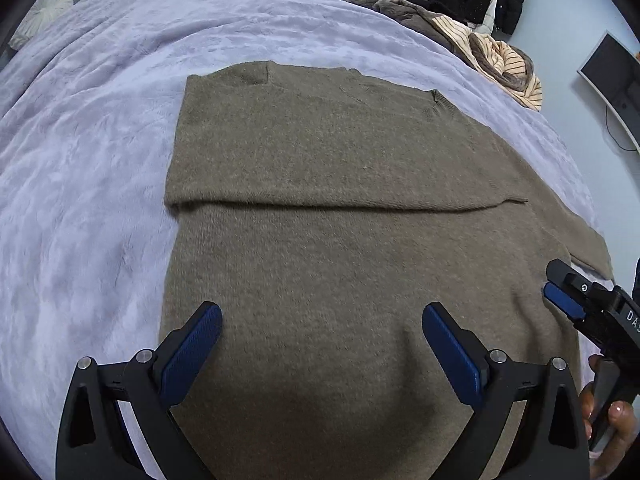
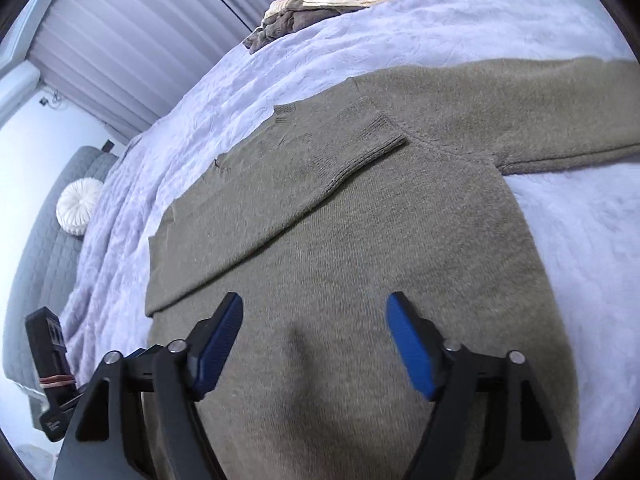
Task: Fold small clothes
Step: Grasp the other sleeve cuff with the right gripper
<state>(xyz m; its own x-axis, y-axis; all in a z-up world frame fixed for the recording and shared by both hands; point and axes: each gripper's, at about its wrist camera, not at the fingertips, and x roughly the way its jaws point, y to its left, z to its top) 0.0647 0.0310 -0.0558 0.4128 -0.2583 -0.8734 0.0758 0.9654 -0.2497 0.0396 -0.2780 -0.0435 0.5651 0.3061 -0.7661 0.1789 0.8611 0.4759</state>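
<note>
The sweater's (image 1: pixel 320 240) hem runs off the left wrist view at 6 o'clock. In the right wrist view its outstretched sleeve (image 2: pixel 560 108) is cut off at 3 o'clock. The monitor (image 1: pixel 616 80) is cropped at 3 o'clock.

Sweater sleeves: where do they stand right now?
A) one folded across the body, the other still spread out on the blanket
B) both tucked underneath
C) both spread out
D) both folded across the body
A: in the right wrist view one sleeve lies across the sweater with its ribbed cuff on the chest, while the other sleeve reaches out sideways over the blanket.
</note>
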